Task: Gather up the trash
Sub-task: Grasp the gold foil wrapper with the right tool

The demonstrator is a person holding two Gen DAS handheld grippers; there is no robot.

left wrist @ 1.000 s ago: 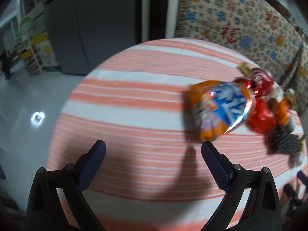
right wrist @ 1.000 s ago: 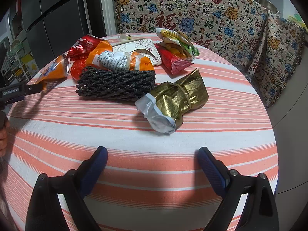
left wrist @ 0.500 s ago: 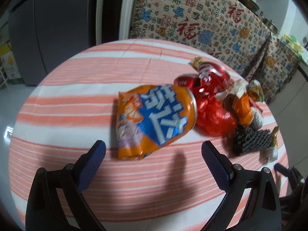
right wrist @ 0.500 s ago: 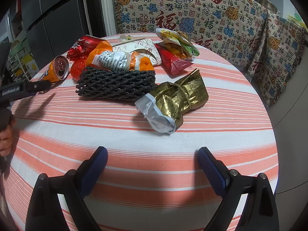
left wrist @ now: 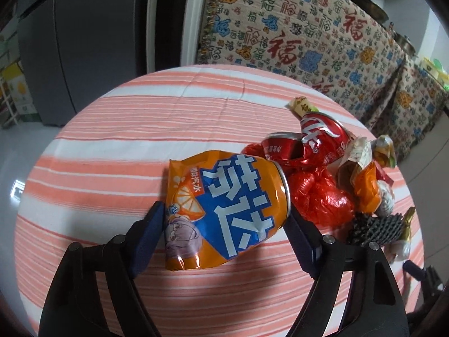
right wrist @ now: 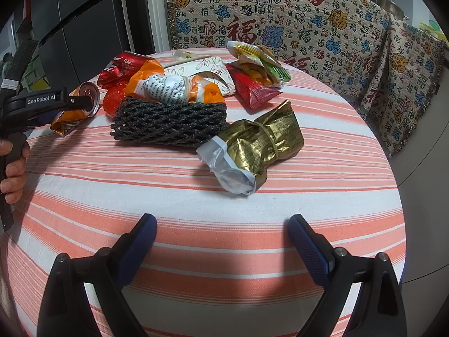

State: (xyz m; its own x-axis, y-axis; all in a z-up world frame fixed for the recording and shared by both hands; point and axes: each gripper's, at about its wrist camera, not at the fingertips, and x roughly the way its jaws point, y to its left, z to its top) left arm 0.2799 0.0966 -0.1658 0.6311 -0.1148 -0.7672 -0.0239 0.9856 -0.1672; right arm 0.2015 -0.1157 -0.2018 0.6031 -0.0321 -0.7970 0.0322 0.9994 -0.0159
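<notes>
A crushed orange soda can [left wrist: 221,210] lies on its side on the striped round table [left wrist: 140,129]. My left gripper [left wrist: 224,224] is open, its two fingers straddling the can's ends; whether they touch it is unclear. The can also shows in the right wrist view [right wrist: 75,109], with the left gripper [right wrist: 56,104] around it. My right gripper [right wrist: 221,238] is open and empty above the table's near edge, short of a gold foil wrapper [right wrist: 252,151].
Behind the can lies a trash pile: a crushed red cola can [left wrist: 311,143], a red plastic bag [left wrist: 317,196], black foam netting [right wrist: 168,120], orange wrappers [right wrist: 168,87], a red snack packet [right wrist: 252,90]. A patterned sofa [right wrist: 308,25] stands behind; a grey fridge [left wrist: 78,42] at left.
My left gripper swung right and moved forward until the orange can sits between its fingers. The right gripper has not moved.
</notes>
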